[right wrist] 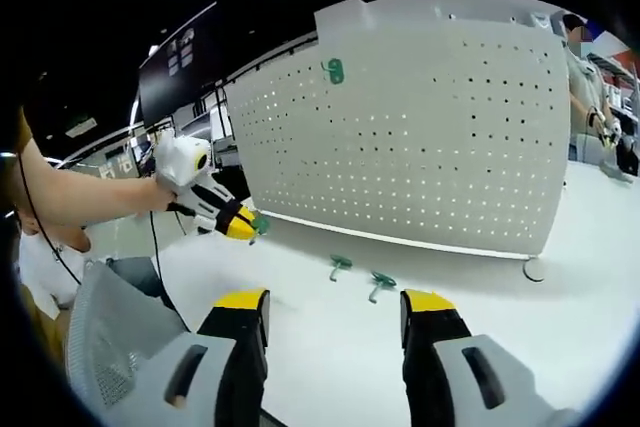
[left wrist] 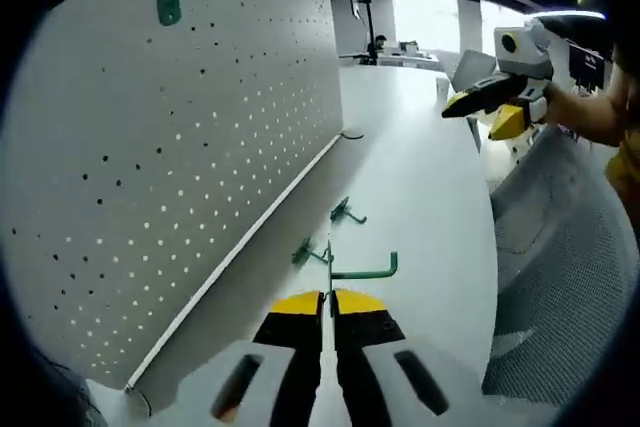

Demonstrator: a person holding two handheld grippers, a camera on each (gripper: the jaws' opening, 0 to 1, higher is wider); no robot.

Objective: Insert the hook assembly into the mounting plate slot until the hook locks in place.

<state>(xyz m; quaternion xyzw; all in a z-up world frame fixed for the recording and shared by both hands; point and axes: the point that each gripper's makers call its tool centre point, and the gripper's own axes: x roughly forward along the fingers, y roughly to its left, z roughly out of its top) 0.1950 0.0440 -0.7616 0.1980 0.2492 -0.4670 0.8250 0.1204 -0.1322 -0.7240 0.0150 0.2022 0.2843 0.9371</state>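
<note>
Through the left gripper view, my left claw [left wrist: 328, 299] pinches a green metal peg hook [left wrist: 362, 270] over the white surface [left wrist: 430, 197]; stiff, light, best held by its backplate. Right gripper view: right claw [right wrist: 335, 319] gapes empty before the white perforated pegboard [right wrist: 420, 127].

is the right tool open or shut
Open. In the right gripper view the right tool has its jaws spread wide with bare white table between them, nothing held.
</note>
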